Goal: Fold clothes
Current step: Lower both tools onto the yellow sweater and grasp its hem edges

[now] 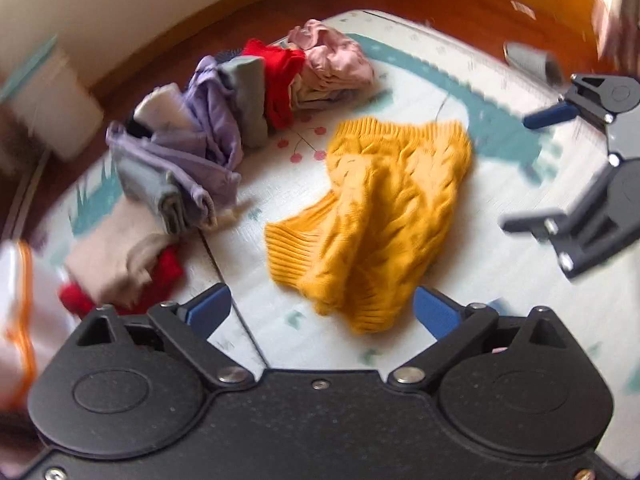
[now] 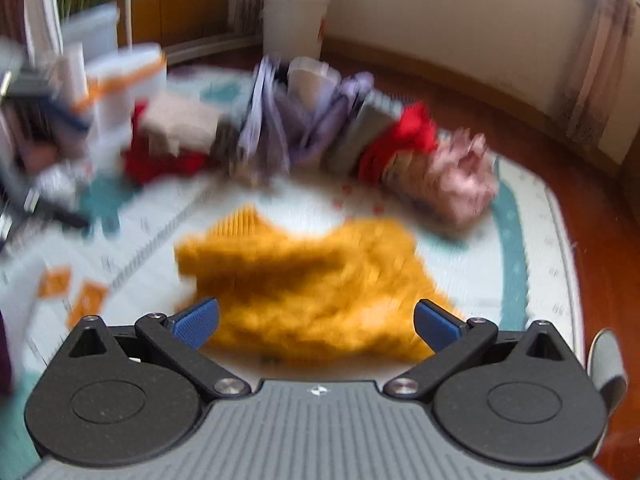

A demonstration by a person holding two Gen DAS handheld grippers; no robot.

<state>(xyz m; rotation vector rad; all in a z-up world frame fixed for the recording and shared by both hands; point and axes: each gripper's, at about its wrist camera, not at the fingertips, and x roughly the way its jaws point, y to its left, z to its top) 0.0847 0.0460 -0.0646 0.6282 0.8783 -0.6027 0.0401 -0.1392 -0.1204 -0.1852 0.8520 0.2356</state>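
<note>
A mustard-yellow cable-knit sweater (image 1: 372, 216) lies crumpled on the patterned play mat (image 1: 460, 280). My left gripper (image 1: 322, 312) hovers just in front of its near ribbed hem, open, nothing between the blue pads. The right gripper (image 1: 532, 168) shows at the right edge of the left wrist view, wide open, off to the sweater's right. In the blurred right wrist view the same sweater (image 2: 312, 280) lies straight ahead of my right gripper (image 2: 316, 326), whose blue pads stand far apart at the knit's near edge.
A row of folded and bunched clothes (image 1: 224, 120) in lilac, grey, red and pink runs along the mat's far side, with a beige and red stack (image 1: 120, 268) at the left. A white bin (image 2: 296, 12) stands by the wall. Wooden floor (image 1: 460, 4) surrounds the mat.
</note>
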